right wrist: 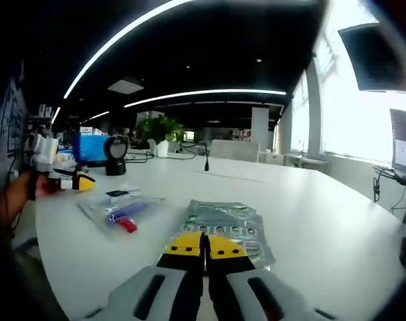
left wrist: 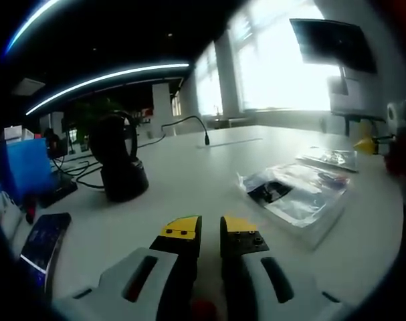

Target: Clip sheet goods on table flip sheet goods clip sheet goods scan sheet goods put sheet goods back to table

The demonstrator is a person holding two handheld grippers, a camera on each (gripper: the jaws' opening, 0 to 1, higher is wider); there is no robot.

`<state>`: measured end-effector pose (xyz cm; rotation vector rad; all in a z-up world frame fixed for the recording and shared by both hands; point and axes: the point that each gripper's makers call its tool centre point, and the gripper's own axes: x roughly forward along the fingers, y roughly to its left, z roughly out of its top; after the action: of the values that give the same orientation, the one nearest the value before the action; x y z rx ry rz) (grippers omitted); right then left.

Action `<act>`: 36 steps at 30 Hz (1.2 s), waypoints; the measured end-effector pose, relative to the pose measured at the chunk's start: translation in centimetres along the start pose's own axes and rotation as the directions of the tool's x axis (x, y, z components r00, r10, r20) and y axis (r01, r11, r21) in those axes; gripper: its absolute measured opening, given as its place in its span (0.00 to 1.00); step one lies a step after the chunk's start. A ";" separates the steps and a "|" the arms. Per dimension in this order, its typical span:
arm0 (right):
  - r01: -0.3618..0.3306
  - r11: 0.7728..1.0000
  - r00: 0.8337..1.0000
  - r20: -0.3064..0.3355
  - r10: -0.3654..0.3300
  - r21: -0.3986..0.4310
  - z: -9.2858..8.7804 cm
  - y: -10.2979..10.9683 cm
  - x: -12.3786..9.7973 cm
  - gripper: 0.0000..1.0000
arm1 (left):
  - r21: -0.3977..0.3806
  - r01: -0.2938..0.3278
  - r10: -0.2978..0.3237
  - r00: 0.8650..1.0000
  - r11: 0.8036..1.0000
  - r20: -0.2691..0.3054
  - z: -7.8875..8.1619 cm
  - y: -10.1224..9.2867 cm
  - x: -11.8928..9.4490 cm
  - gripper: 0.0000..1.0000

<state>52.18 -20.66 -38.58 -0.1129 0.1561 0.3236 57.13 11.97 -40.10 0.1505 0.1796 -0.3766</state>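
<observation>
In the left gripper view, the left gripper (left wrist: pixel 211 235) is held low over the white surface (left wrist: pixel 189 194), its yellow-tipped jaws parted by a narrow gap with nothing between them. A clear packet (left wrist: pixel 297 194) with dark contents lies flat on the surface ahead and to the right of the jaws, apart from them. A second, smaller packet (left wrist: pixel 330 158) lies beyond it, nearer the far edge. A black scanner (left wrist: pixel 119 160) stands upright on its base to the left, with cables trailing behind it. A blue box (left wrist: pixel 25 167) is seen at the left edge, and a dark phone (left wrist: pixel 43 242) lies flat in the lower left. A gooseneck microphone (left wrist: pixel 189 127) rises further back.

In the right gripper view, the right gripper (right wrist: pixel 204 249) is seen with jaws brought together, tips touching; they sit at the near edge of a silvery sheet pack (right wrist: pixel 223 231) lying flat on the surface (right wrist: pixel 310 221). Whether the pack's edge is pinched between the tips cannot be told. A clear packet (right wrist: pixel 119 210) with blue and red contents lies to the left, apart from the pack. The other gripper (right wrist: pixel 72 180) appears at the far left, held by a hand (right wrist: pixel 19 194).
</observation>
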 end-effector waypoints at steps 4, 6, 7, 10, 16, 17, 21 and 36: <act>0.008 1.000 1.000 0.001 -0.008 0.019 -0.2 -0.4 -0.2 0.00 | 0.001 0.010 -0.010 1.000 1.000 0.018 0.3 -0.2 -0.2 0.03; 0.001 0.999 1.000 0.012 -0.001 0.037 -0.2 -0.5 -0.4 0.00 | 0.003 0.012 -0.012 1.000 1.000 0.024 0.4 -0.4 -0.2 0.03; -0.002 0.999 1.000 0.019 0.001 0.046 -0.1 -0.5 -0.4 0.00 | 0.000 0.011 -0.011 1.000 1.000 0.025 0.4 -0.3 -0.3 0.03; -0.018 0.996 0.999 0.034 0.015 0.087 0.1 -0.5 -0.4 0.00 | -0.010 0.012 -0.012 0.999 1.000 0.031 0.6 -0.4 -0.4 0.03; -0.022 0.997 0.999 0.036 0.020 0.075 0.2 -0.5 -0.3 0.00 | 0.003 0.040 -0.040 0.999 0.999 0.023 0.6 -1.2 -0.4 0.03; -0.021 0.998 0.999 0.033 0.019 0.062 0.1 -0.4 -0.2 0.00 | 0.015 0.060 -0.061 0.998 0.998 0.025 0.6 -1.6 -0.4 0.03; -0.019 1.000 0.999 0.027 0.019 0.016 0.0 0.0 -0.2 0.00 | 0.006 0.076 -0.076 0.997 0.997 0.024 0.7 -2.0 -0.5 0.03; -0.007 1.000 0.999 0.037 0.008 -0.016 0.2 -0.1 -0.4 0.00 | -0.008 0.133 -0.133 0.991 0.991 -0.001 1.3 -4.4 -0.6 0.03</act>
<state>51.90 -20.83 -38.28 -0.1223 0.1169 0.3341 55.14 7.87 -39.20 0.1316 0.1935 -0.5086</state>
